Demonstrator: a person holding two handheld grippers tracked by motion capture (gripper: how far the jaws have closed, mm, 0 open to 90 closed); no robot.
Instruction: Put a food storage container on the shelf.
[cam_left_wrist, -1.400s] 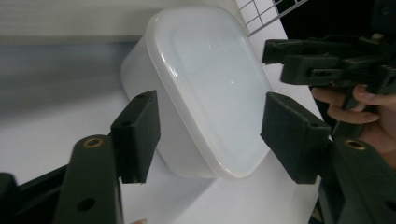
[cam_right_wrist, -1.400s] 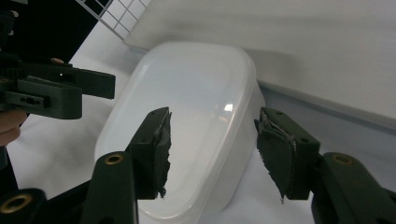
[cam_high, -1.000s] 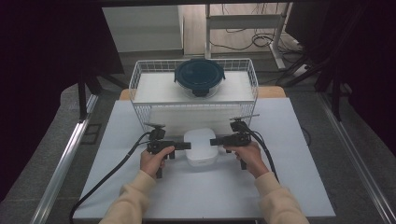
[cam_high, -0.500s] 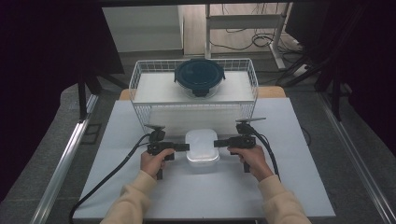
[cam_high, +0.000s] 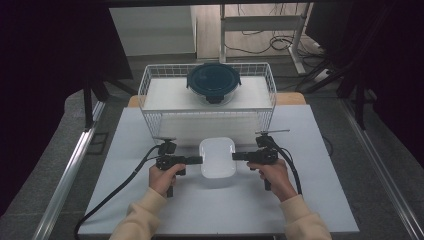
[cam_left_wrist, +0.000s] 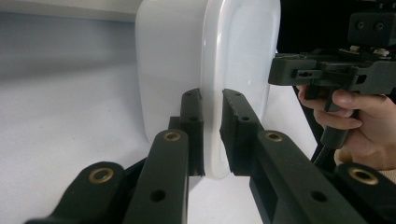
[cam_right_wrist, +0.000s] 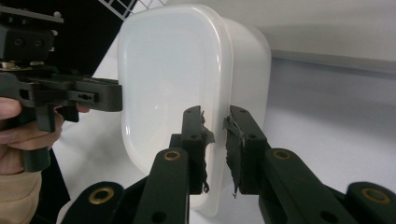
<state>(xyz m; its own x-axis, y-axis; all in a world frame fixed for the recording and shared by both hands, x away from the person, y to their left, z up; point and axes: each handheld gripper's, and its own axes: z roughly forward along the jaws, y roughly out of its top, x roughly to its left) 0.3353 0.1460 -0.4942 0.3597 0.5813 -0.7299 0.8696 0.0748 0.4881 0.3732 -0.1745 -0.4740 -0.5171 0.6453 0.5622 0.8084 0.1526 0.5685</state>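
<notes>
White lidded plastic container (cam_high: 217, 157) on the table (cam_high: 125, 150) before a wire basket (cam_high: 150, 95), left gripper (cam_high: 196, 160) and right gripper (cam_high: 238, 156) each clamped on its lid rim, jaws just closing

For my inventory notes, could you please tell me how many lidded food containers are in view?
2: a white container on the table between both grippers, which clamp its lid rim, and a round dark-lidded container inside the wire basket behind. None seems hidden.

L gripper (cam_high: 196, 160) & R gripper (cam_high: 238, 156) jaws just been closing, now pinching lid rim of white plastic container (cam_high: 217, 157) from both sides; earlier jaws stood wider.
</notes>
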